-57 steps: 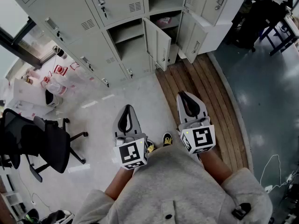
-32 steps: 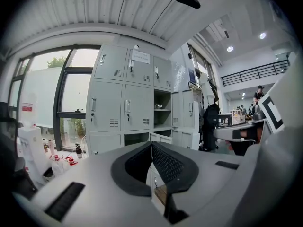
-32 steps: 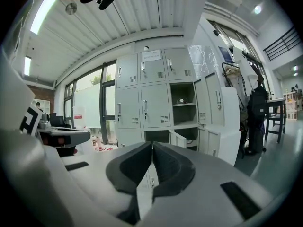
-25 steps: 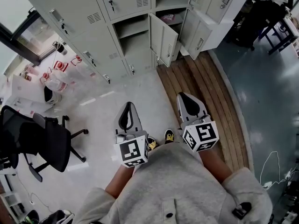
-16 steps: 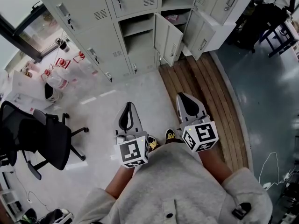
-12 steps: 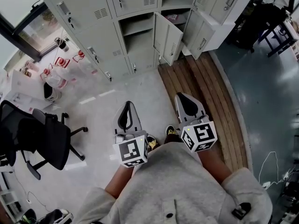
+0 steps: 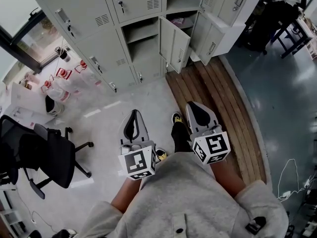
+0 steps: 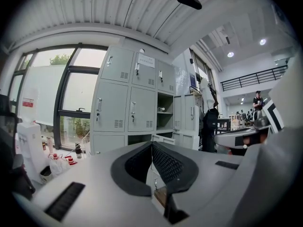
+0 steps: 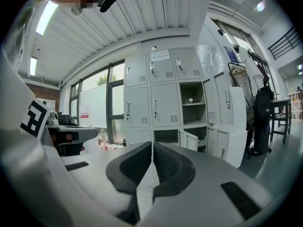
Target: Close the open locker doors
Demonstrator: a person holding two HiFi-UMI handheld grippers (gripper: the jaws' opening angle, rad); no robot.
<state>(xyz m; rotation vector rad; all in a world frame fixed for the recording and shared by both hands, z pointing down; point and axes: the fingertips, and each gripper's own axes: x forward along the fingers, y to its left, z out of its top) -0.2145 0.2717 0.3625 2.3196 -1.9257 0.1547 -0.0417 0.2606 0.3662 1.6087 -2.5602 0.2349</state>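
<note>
A bank of grey lockers point(image 7: 104, 24) stands ahead of me. One lower door point(image 7: 177, 47) hangs open toward me, and two more doors point(image 7: 212, 39) swing out at the right. Open compartments point(image 7: 143, 43) show bare shelves. Both grippers are held low in front of my body, well short of the lockers. The left gripper point(image 7: 132, 112) is shut and empty, and so is the right gripper point(image 7: 192, 104). The left gripper view shows the lockers point(image 8: 132, 100) and the low open door point(image 8: 163, 138) beyond the left gripper point(image 8: 152, 144). The right gripper view shows the open door point(image 9: 188, 140) past the right gripper point(image 9: 152, 144).
A black office chair point(image 7: 34, 152) stands at my left. Bottles and bags point(image 7: 59, 81) lie on the floor by the window point(image 7: 20, 29). A wooden floor strip point(image 7: 218, 98) runs to the lockers. Dark bags and furniture point(image 7: 272, 19) sit at the far right. My black shoe point(image 7: 179, 130) is between the grippers.
My foot in the black shoe has stepped forward between the grippers. The view has shifted slightly toward the lockers. Both grippers stay shut and keep their places.
</note>
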